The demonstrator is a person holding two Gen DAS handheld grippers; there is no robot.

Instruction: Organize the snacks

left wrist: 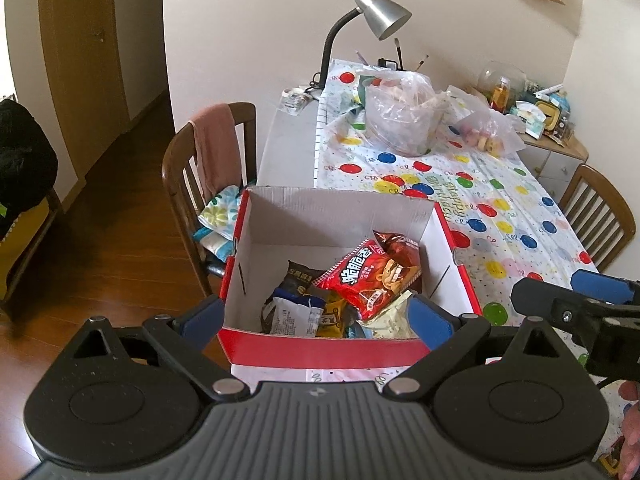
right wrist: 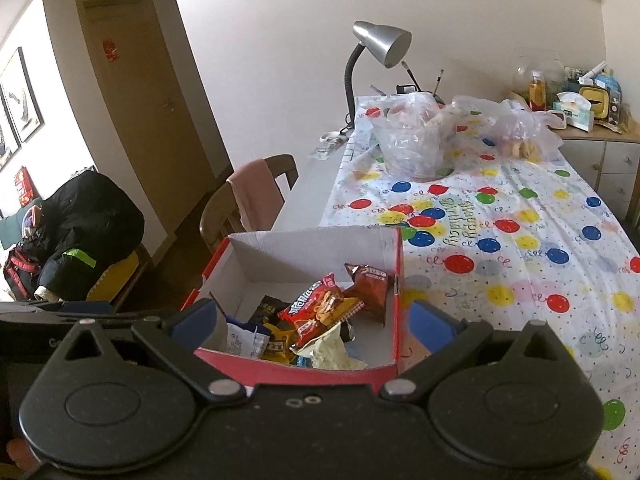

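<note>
A red and white cardboard box (left wrist: 320,348) stands at the near left corner of the balloon-print tablecloth (left wrist: 500,200). In it lie several snack packets: a red one (left wrist: 370,276) on top, a dark brown one (left wrist: 400,244) behind it, a black one (left wrist: 298,278), a white one (left wrist: 294,314) and a cream one (left wrist: 390,318). My left gripper (left wrist: 316,316) is open above the box's near wall, holding nothing. My right gripper (right wrist: 314,322) is open too, over the same box (right wrist: 304,372), with the red packet (right wrist: 316,310) just ahead. It shows in the left wrist view as the right gripper (left wrist: 568,288).
Two clear plastic bags (left wrist: 400,116) (left wrist: 486,132) of snacks sit at the table's far end, by a silver desk lamp (left wrist: 380,12). A chair draped with pink cloth (left wrist: 212,152) stands left of the table, another chair (left wrist: 596,216) to its right. A cluttered sideboard (right wrist: 592,120) lies beyond.
</note>
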